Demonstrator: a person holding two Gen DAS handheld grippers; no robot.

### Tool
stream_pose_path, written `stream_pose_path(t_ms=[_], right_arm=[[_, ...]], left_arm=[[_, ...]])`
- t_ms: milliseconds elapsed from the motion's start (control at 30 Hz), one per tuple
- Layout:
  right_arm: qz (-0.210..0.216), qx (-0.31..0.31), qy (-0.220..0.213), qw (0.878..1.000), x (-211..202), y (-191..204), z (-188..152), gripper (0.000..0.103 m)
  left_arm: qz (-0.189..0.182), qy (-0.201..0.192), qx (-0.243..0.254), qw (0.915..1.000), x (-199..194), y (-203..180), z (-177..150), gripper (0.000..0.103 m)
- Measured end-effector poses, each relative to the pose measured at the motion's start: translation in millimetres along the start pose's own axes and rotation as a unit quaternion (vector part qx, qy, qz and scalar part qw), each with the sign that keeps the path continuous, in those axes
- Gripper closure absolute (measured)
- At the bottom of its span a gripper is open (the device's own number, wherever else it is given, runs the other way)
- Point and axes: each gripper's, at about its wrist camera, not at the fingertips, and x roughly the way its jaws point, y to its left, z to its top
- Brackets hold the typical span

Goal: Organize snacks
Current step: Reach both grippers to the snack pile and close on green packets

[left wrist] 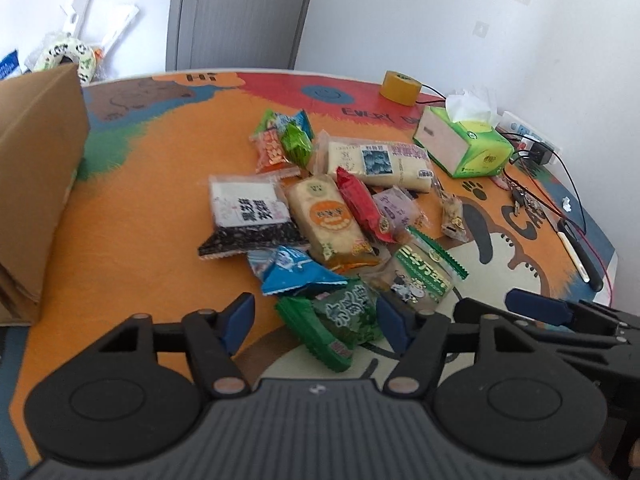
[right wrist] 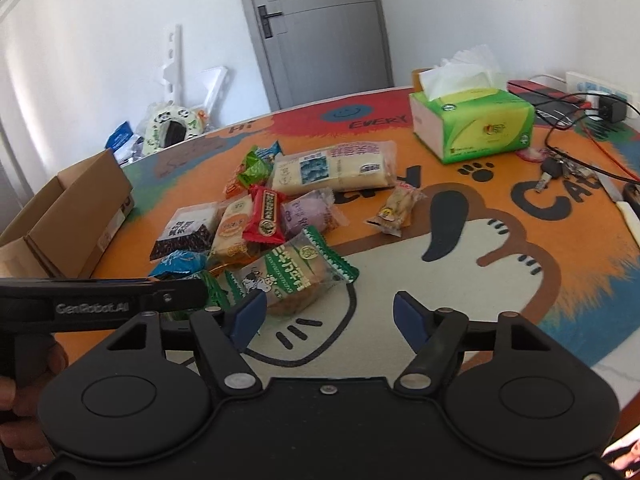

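Observation:
A pile of snack packets lies on the colourful table mat point(left wrist: 140, 208). My left gripper point(left wrist: 316, 322) is open, its fingers either side of a dark green packet point(left wrist: 340, 320) at the near end of the pile. Behind it lie a blue packet point(left wrist: 296, 270), a green-and-white packet point(left wrist: 420, 276), a red packet point(left wrist: 360, 204) and a long white packet point(left wrist: 380, 160). My right gripper point(right wrist: 330, 316) is open and empty over the mat, just right of the green-and-white packet point(right wrist: 292, 276). A small tan packet point(right wrist: 394, 208) lies apart.
An open cardboard box point(left wrist: 36, 168) stands at the left, also in the right wrist view point(right wrist: 60, 216). A green tissue box point(left wrist: 464, 144), a yellow tape roll point(left wrist: 400, 86), keys point(right wrist: 556, 172), cables and a power strip point(right wrist: 592, 92) are at the right.

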Motion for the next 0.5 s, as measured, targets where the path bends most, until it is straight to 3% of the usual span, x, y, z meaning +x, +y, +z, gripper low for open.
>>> stream_pose_path(t_ms=[200,333,500], right_arm=[[0.008,-0.015,-0.001,1.0,4,1,3,0.028],[0.01,-0.026,-0.001,1.0,9,2,4,0.019],[0.015,-0.038,0.0,0.999,17,8,7,0.01]], left_arm=[[0.001,-0.001,-0.001,1.0,7,-2,-2,0.041],[-0.002,-0.003,-0.005,1.0,6,3,-3,0.06],[-0.008,-0.011,-0.015,0.9998,-2,12,-1,0.067]])
